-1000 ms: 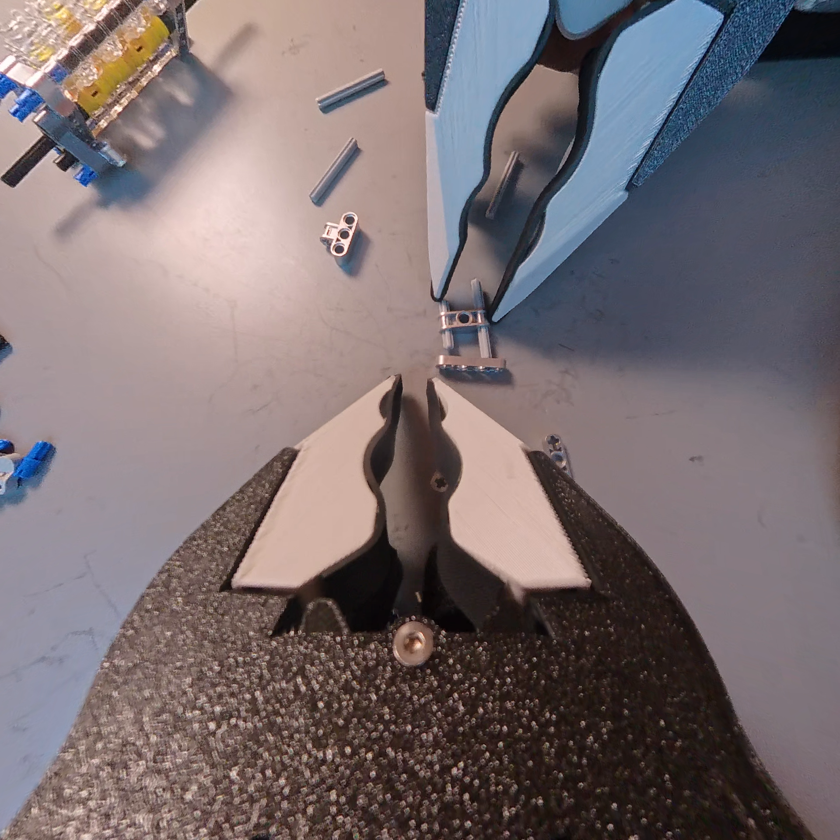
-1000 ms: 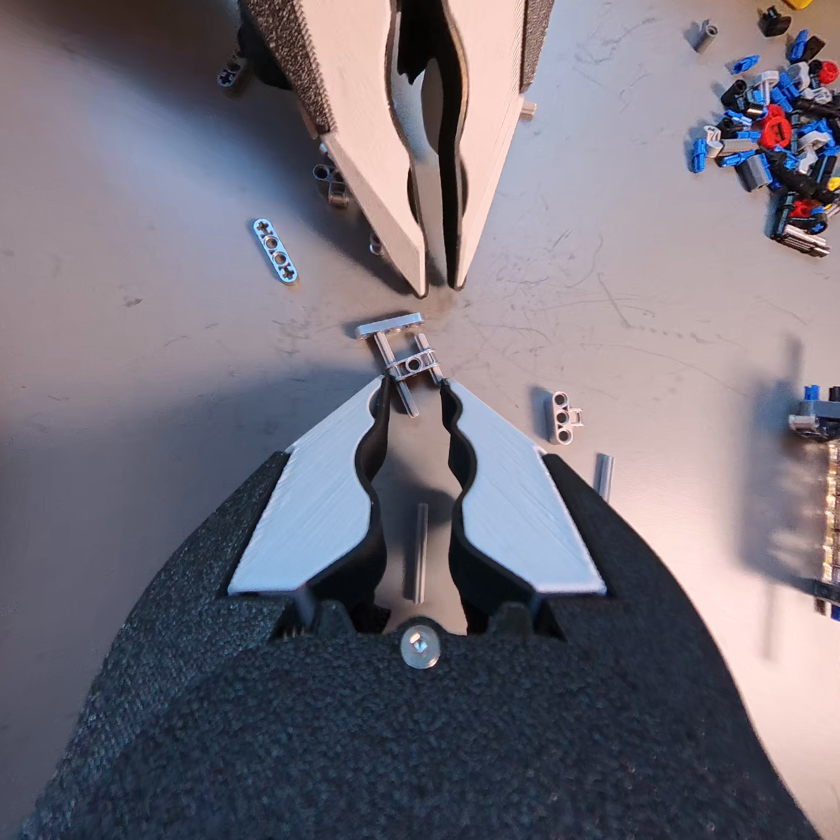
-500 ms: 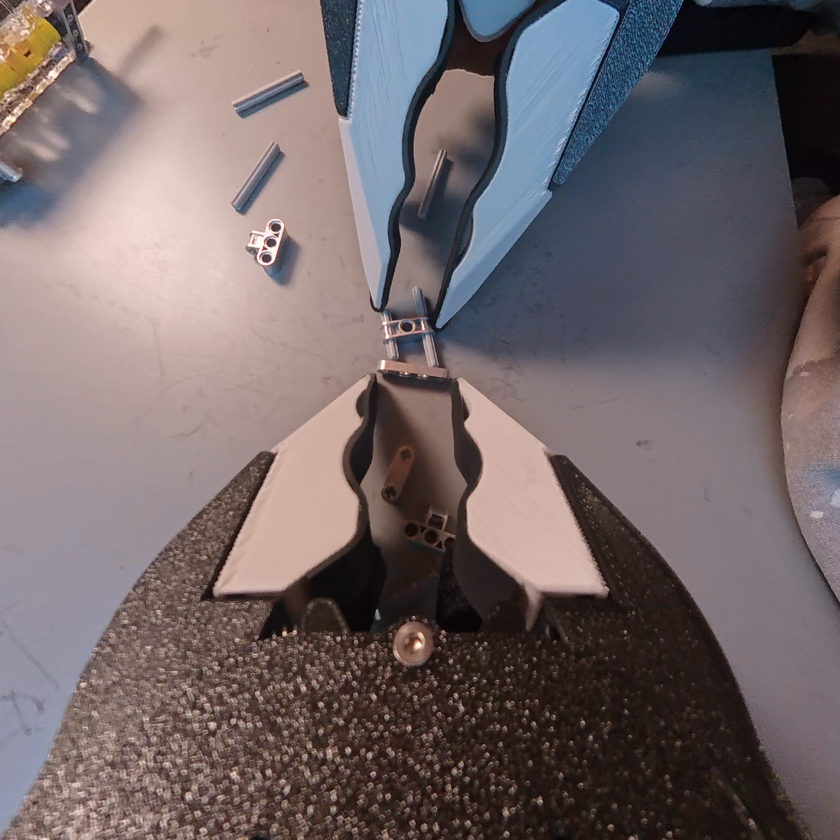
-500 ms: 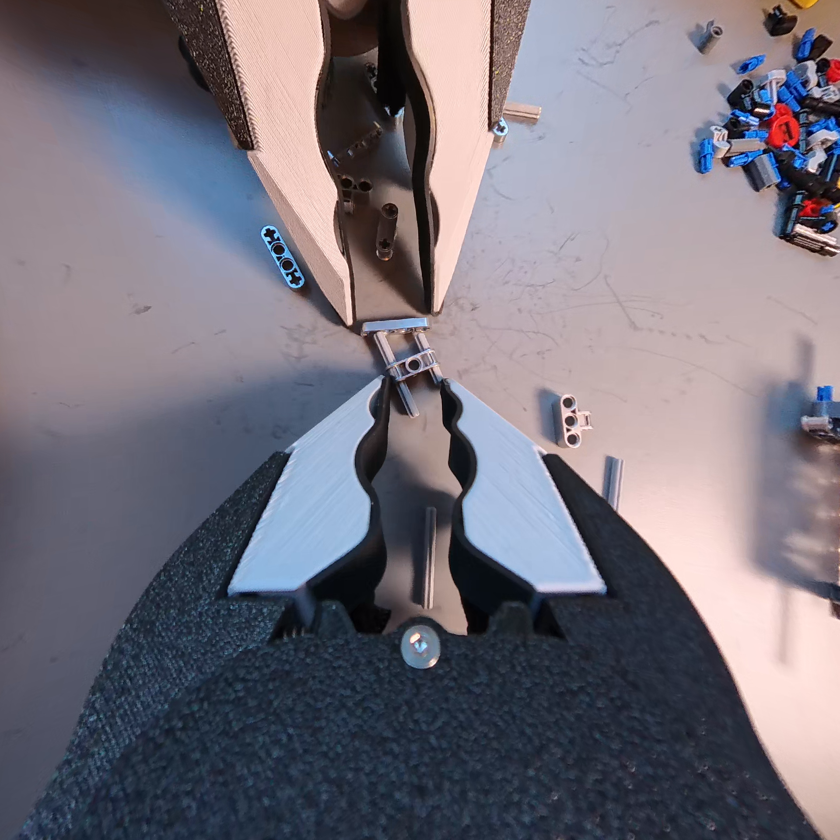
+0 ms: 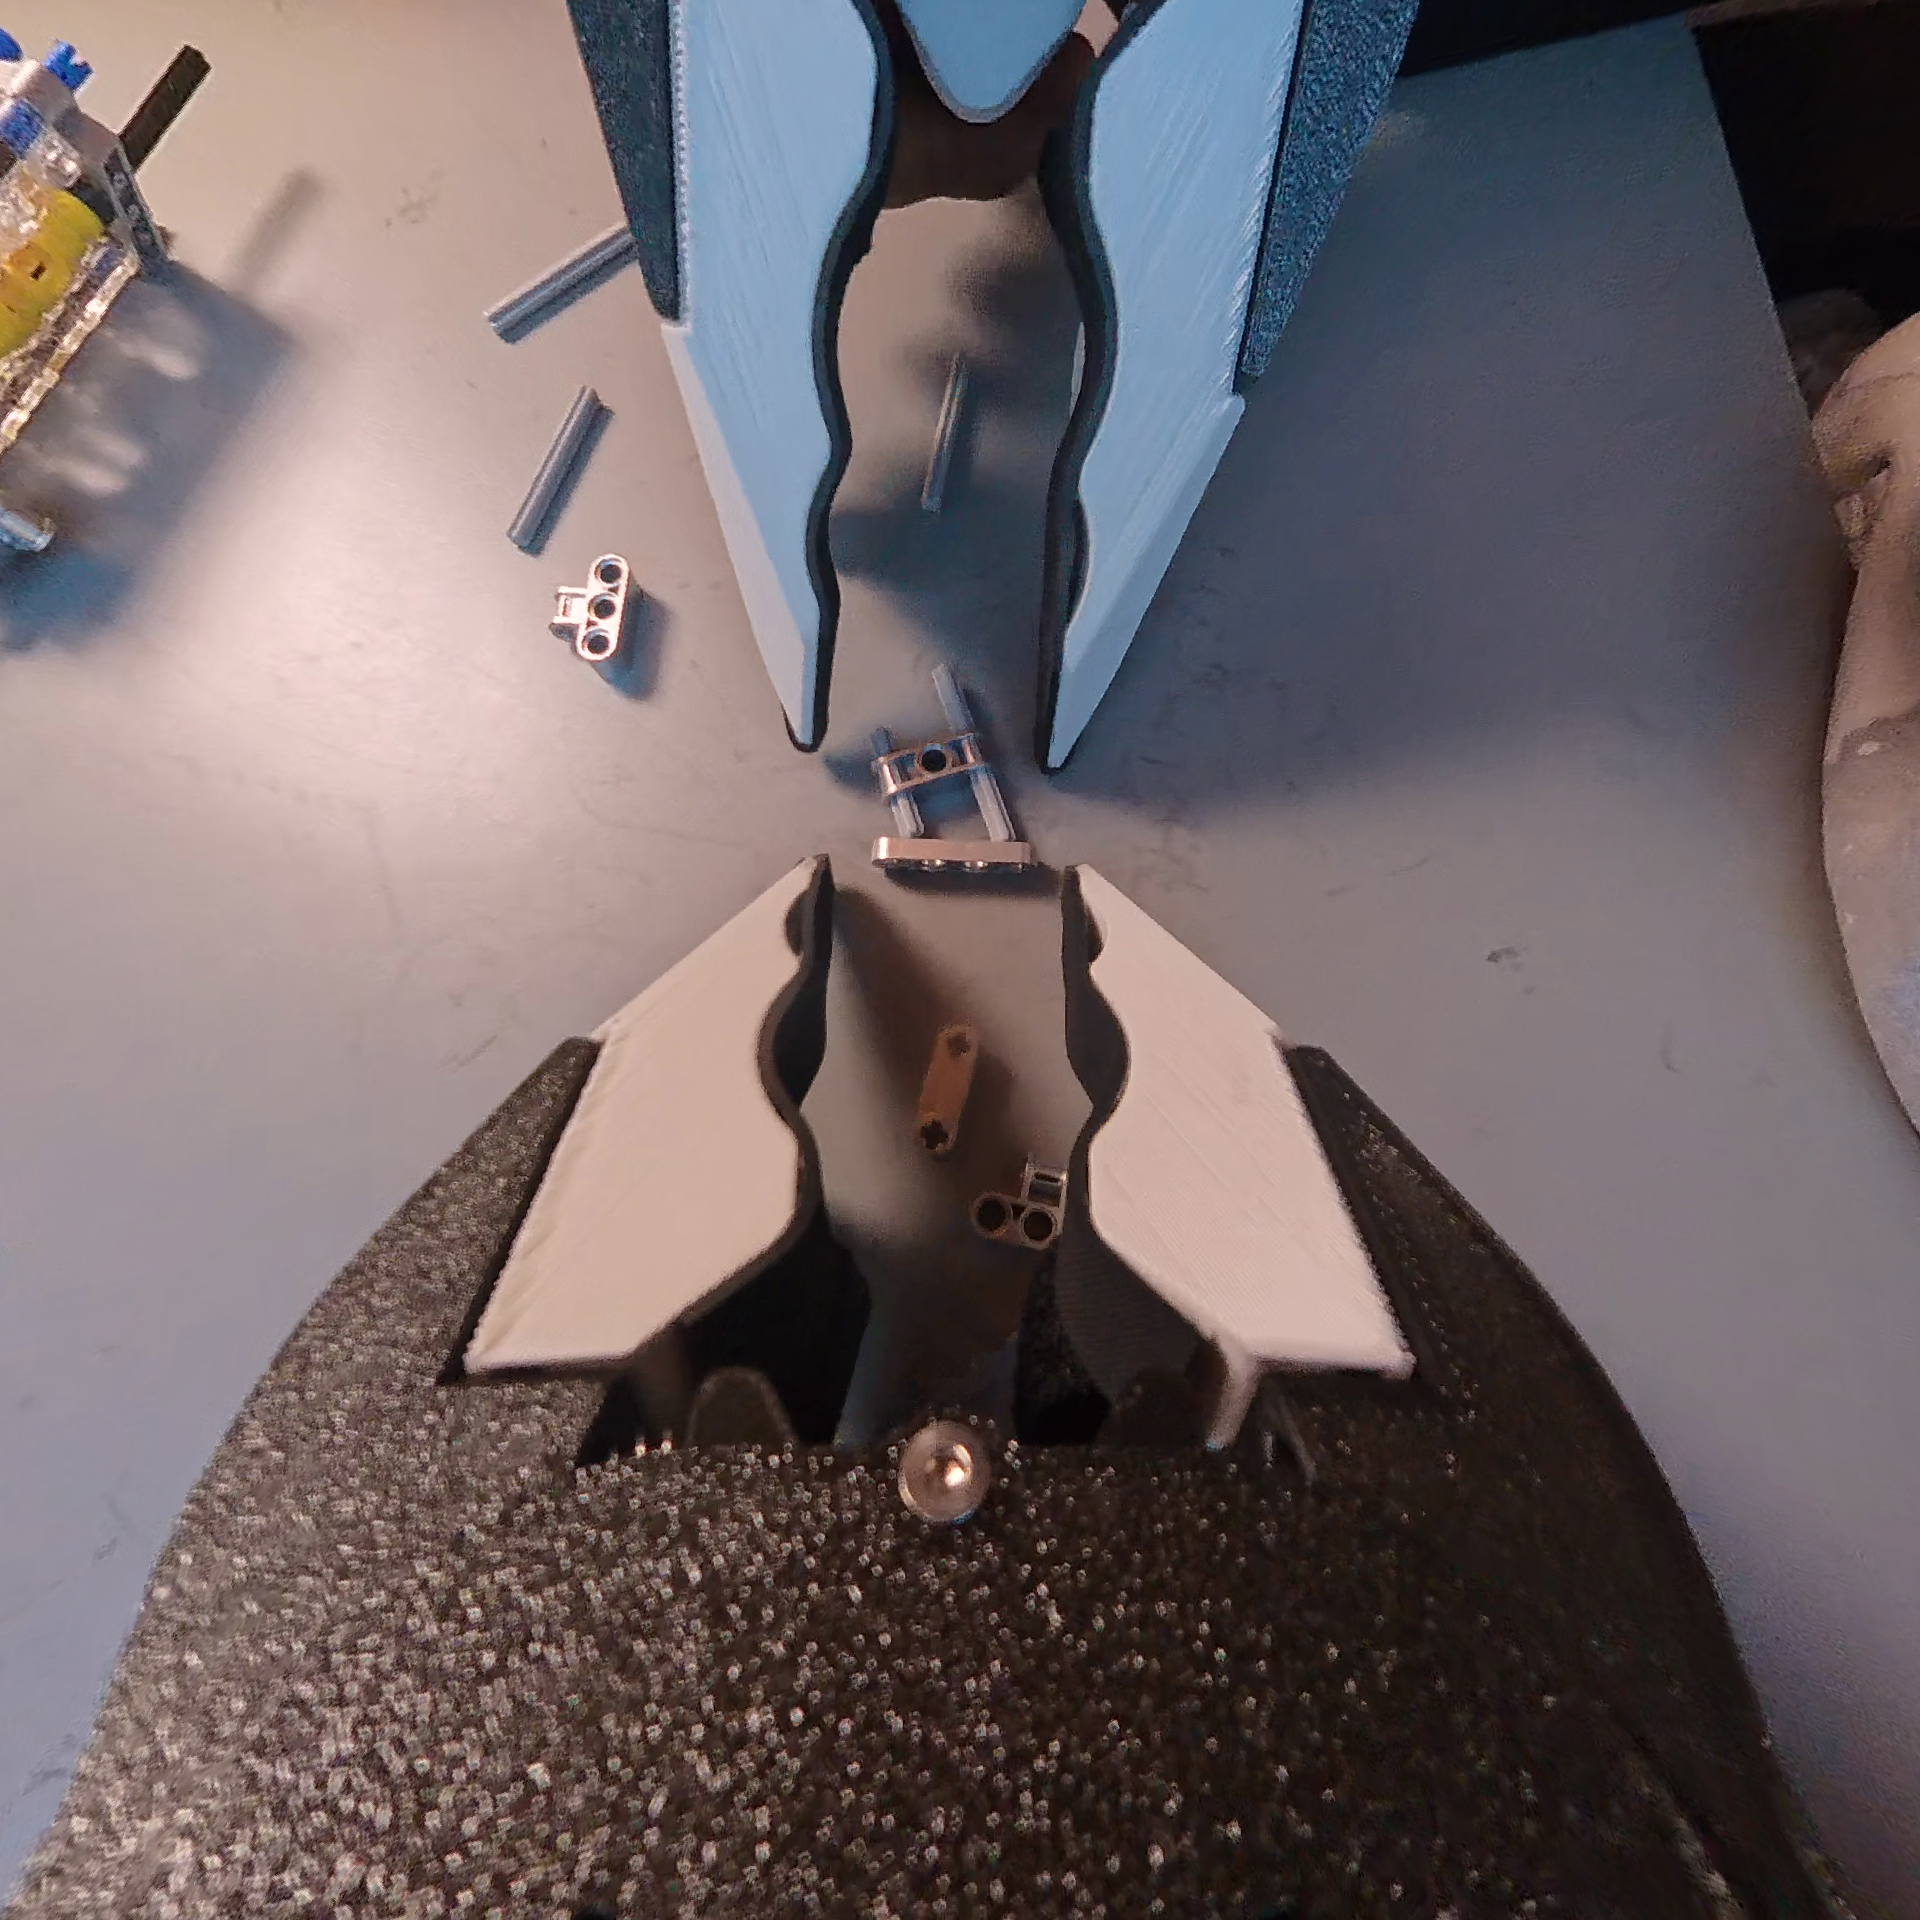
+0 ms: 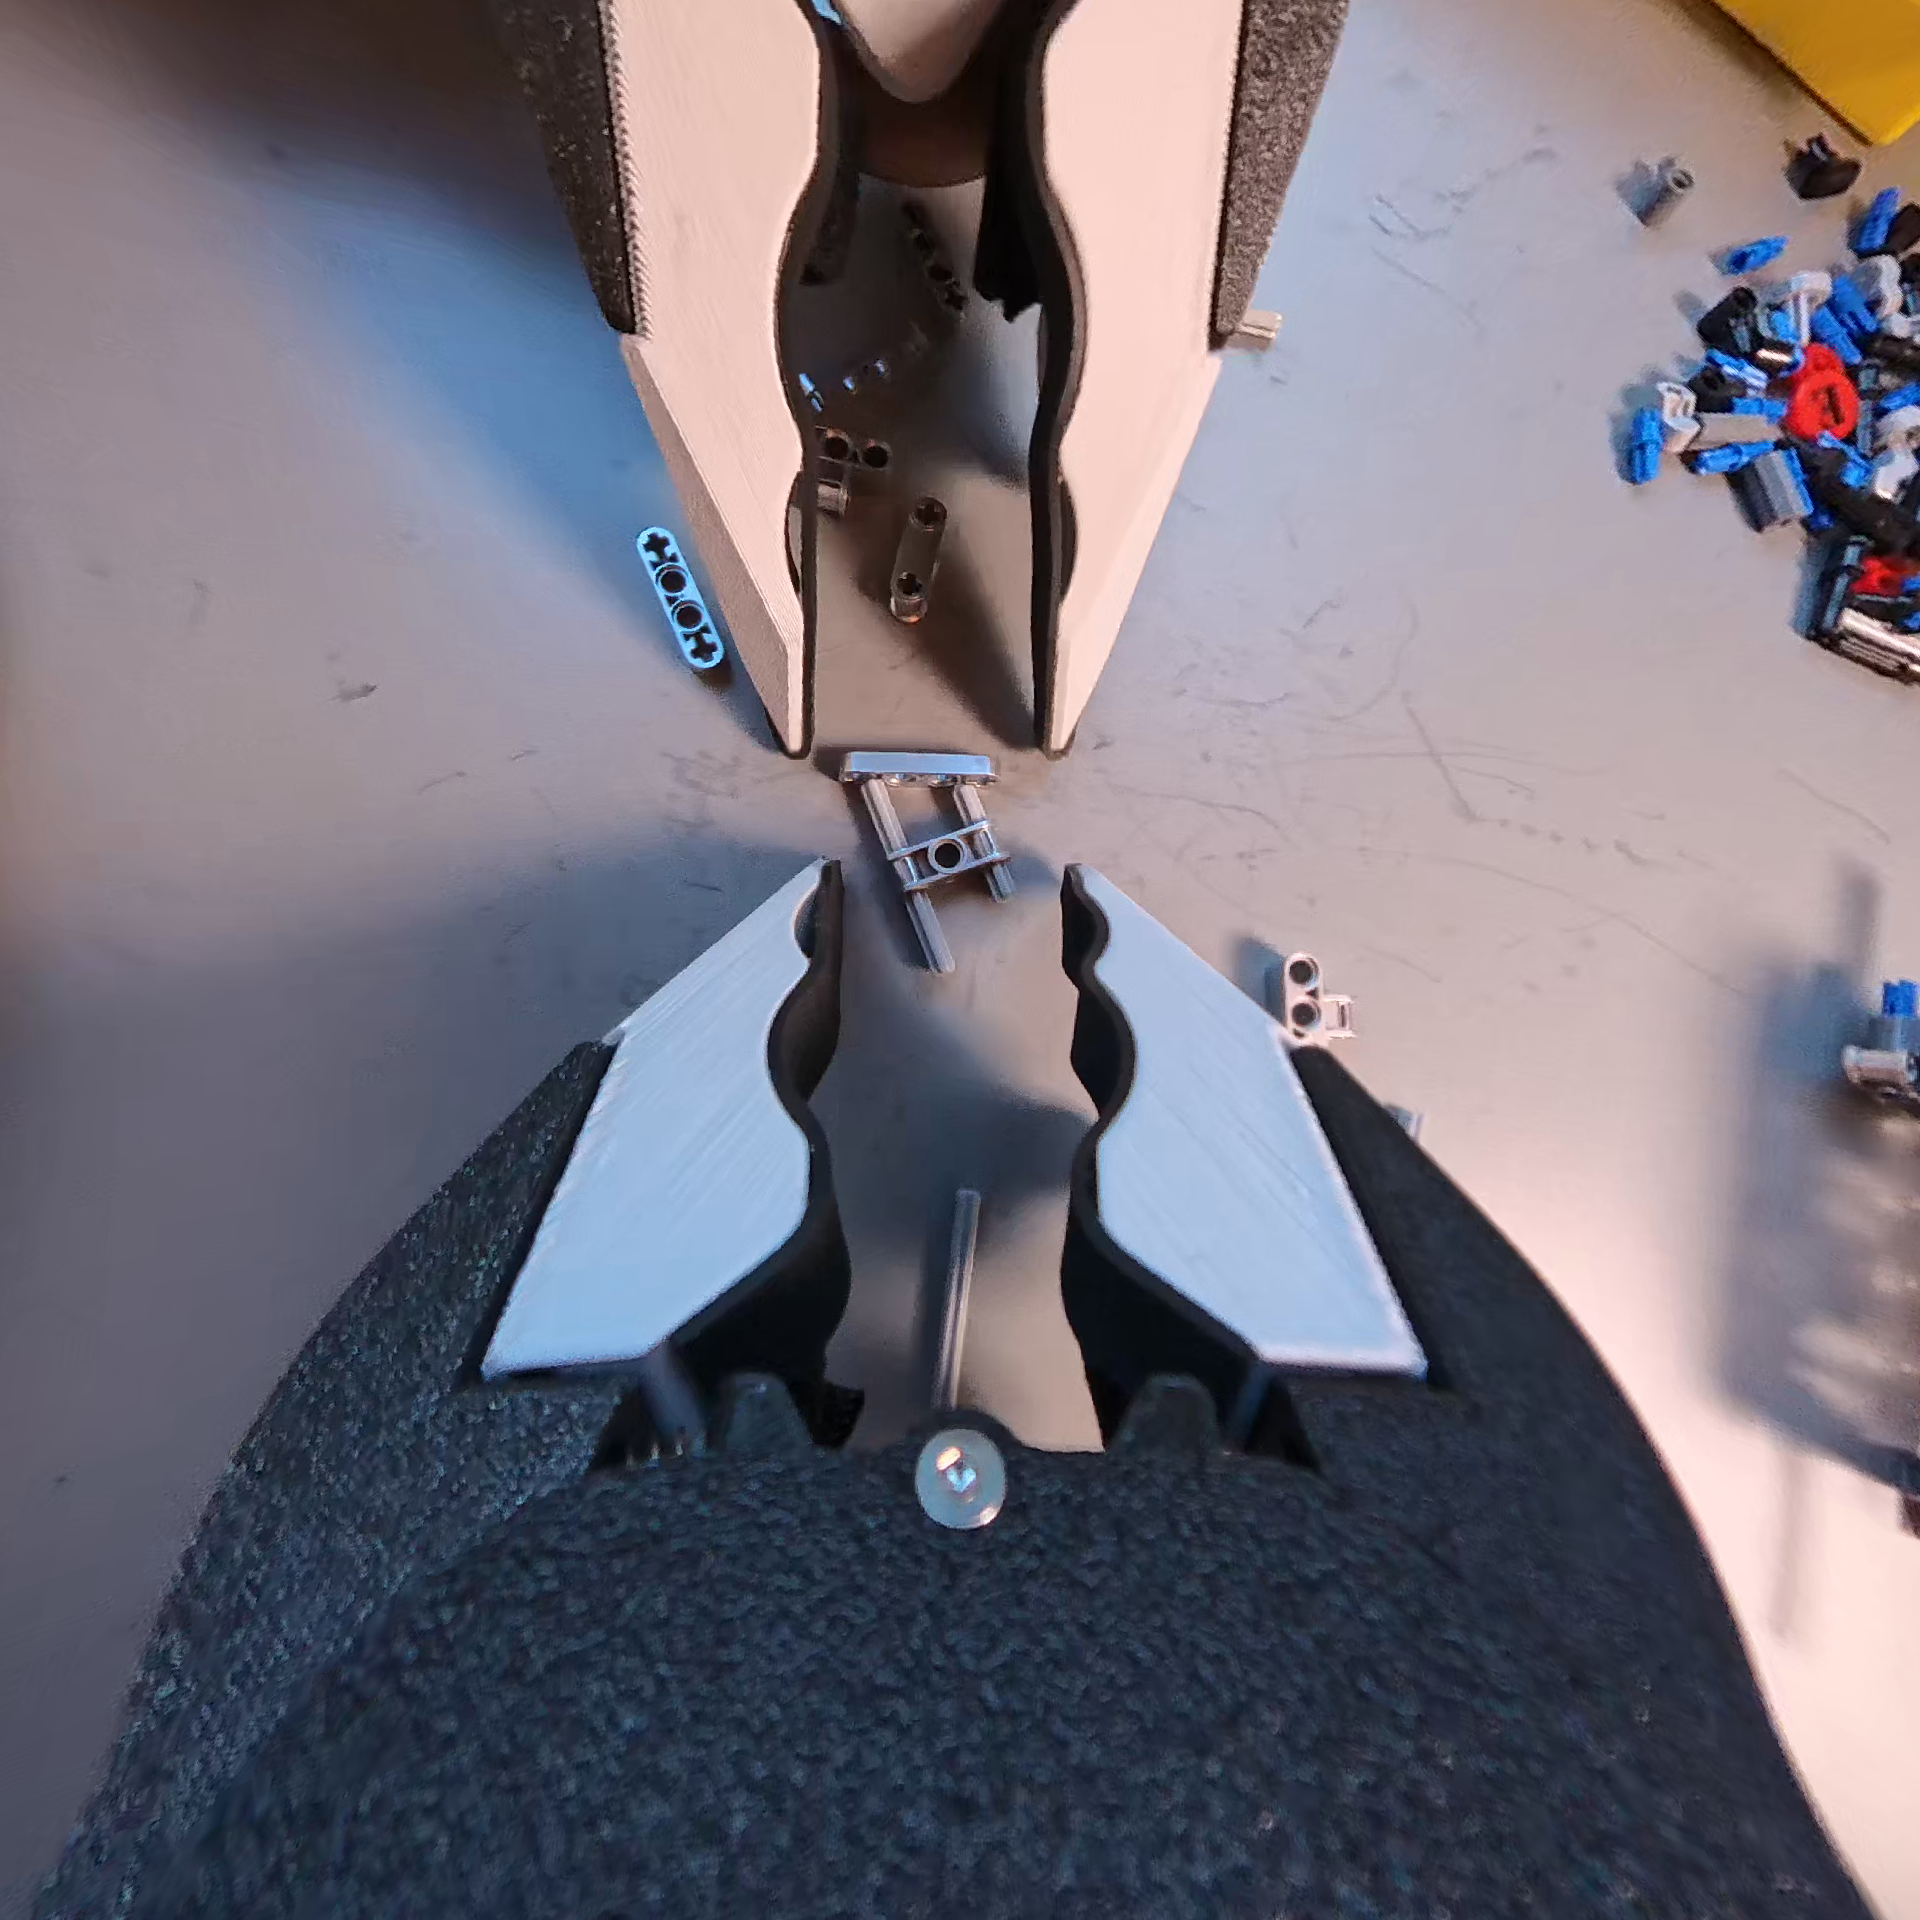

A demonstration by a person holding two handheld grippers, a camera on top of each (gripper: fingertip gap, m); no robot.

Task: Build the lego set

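The grey tabletop (image 5: 312, 935) lies under everything, scuffed and bare between the two tools; my left tongs (image 5: 945, 878) now stand apart, where a second ago they were nearly shut, and my right tongs (image 6: 945, 878) have spread wider than they were half a second ago, when their tips sat close about the little frame's pins; both are empty and face each other tip to tip. Between them the small grey frame (image 5: 948, 805) lies flat on the tabletop, touching neither pair as far as I can see; its flat bar lies toward my left tongs and its two pins run off toward my right, one pin reaching between the right tips; so the piece is loose, and I judge that neither pair has a hold on it.

Off to the right in the right wrist view is a heap of blue, black and red pieces (image 6: 1808, 416); a yellow and clear block build (image 5: 52, 270) stands at the far left of the left wrist view; nearer lie two grey rods (image 5: 558, 457), a holed connector (image 5: 597, 621) and a flat holed strip (image 6: 681, 594).
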